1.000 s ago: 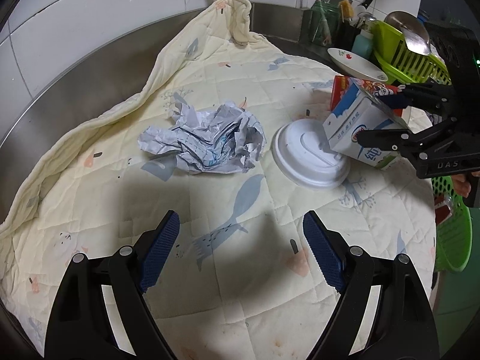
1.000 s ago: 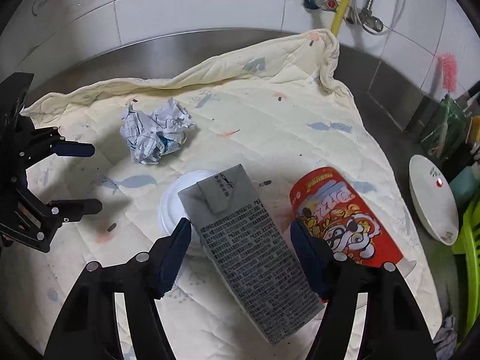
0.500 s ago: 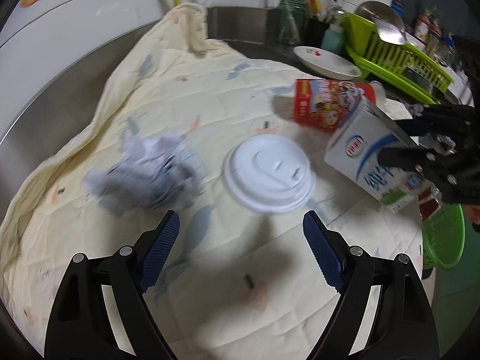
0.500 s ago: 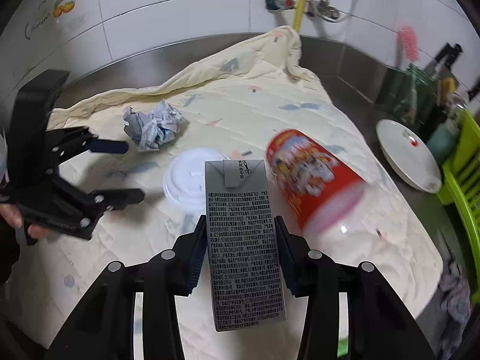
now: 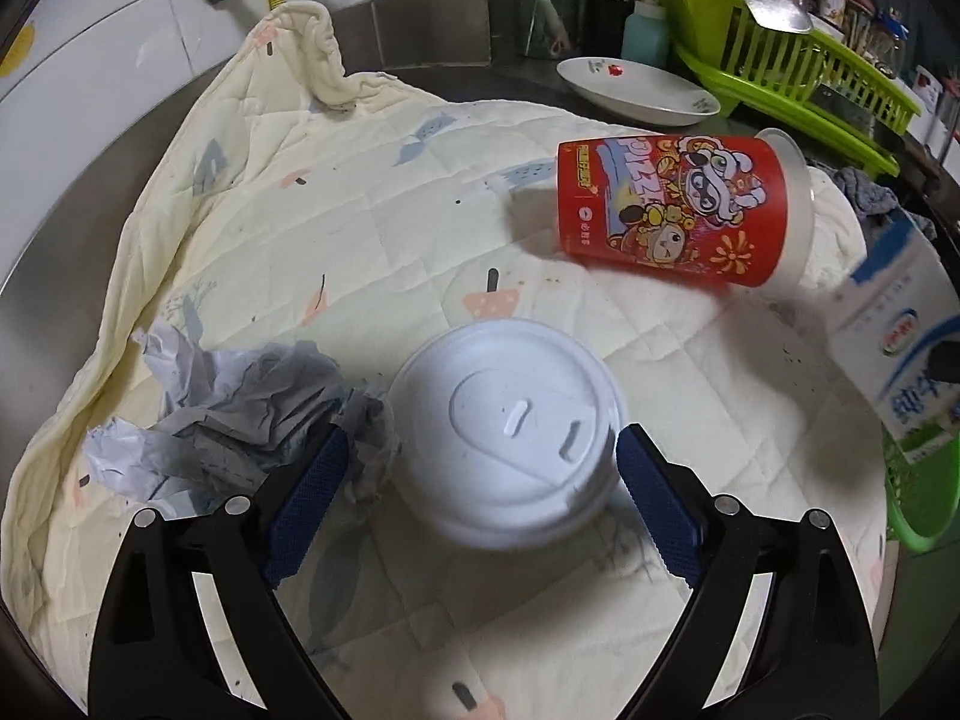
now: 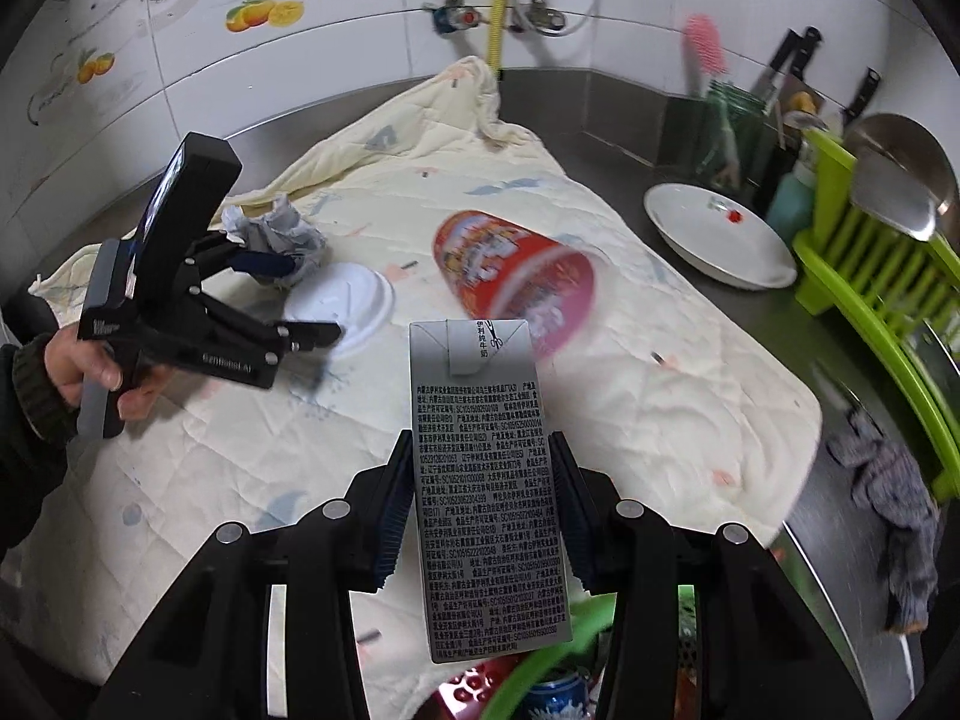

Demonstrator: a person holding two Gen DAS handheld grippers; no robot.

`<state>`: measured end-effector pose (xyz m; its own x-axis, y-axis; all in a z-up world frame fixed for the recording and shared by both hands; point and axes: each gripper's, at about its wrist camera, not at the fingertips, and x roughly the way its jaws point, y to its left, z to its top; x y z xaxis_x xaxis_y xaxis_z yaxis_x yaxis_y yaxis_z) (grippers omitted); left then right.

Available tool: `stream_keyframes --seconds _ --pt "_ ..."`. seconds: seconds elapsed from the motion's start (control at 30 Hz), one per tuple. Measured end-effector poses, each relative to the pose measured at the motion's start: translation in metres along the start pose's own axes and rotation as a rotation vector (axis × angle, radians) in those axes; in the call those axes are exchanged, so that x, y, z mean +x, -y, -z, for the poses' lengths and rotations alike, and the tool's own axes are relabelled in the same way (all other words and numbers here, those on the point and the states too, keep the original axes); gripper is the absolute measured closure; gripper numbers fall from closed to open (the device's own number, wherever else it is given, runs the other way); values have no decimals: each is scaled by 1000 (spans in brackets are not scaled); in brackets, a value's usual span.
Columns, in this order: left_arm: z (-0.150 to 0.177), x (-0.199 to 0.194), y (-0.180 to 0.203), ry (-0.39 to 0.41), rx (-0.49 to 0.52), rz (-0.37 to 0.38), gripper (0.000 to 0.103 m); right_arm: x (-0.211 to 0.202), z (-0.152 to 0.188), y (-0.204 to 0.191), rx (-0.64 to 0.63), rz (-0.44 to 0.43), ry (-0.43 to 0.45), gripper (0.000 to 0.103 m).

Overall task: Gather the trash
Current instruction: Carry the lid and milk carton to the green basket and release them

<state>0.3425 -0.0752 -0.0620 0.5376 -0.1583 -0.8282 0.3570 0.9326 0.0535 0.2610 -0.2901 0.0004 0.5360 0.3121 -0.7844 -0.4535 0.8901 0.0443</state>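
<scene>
My right gripper (image 6: pixel 483 510) is shut on a milk carton (image 6: pixel 483 474) and holds it above a green bin (image 6: pixel 540 666) at the counter's front edge; the carton also shows in the left wrist view (image 5: pixel 900 330). My left gripper (image 5: pixel 480 498) is open, its fingers on either side of a white plastic lid (image 5: pixel 510 438) lying on the cream quilt (image 5: pixel 360 210). Crumpled paper (image 5: pixel 240 408) lies just left of the lid, touching the left finger. A red paper cup (image 5: pixel 678 210) lies on its side beyond the lid.
A white plate (image 5: pixel 636 90), a green dish rack (image 5: pixel 798 66) with a metal ladle and a utensil holder (image 5: pixel 546 6) stand at the back right. A grey rag (image 6: pixel 894 510) lies on the steel counter. Tiled wall and taps are behind.
My left gripper moved right and forward from the crumpled paper to straddle the white lid. My right gripper closed on the milk carton, lifted it and carried it back over the green bin.
</scene>
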Motion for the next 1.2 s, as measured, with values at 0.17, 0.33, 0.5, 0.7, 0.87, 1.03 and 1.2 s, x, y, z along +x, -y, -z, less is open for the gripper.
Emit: stream_keyframes --seconds 0.17,0.33,0.5,0.7,0.87,1.03,1.2 --pt "-1 5 4 5 12 2 17 -8 19 8 29 26 0 61" --pt "1 1 9 30 23 0 31 -18 43 17 75 69 1 61" --pt "5 -12 10 60 13 25 56 -28 65 29 138 108 4 61" --pt "8 -18 24 44 49 49 54 -40 90 41 202 128 8 61" --pt "3 -21 12 68 9 39 25 -43 105 50 234 141 -2 61" --pt "-1 -5 -1 30 -25 40 17 -45 115 57 259 164 -8 61" --pt "-1 5 2 26 -21 36 14 -46 127 61 267 196 -25 61"
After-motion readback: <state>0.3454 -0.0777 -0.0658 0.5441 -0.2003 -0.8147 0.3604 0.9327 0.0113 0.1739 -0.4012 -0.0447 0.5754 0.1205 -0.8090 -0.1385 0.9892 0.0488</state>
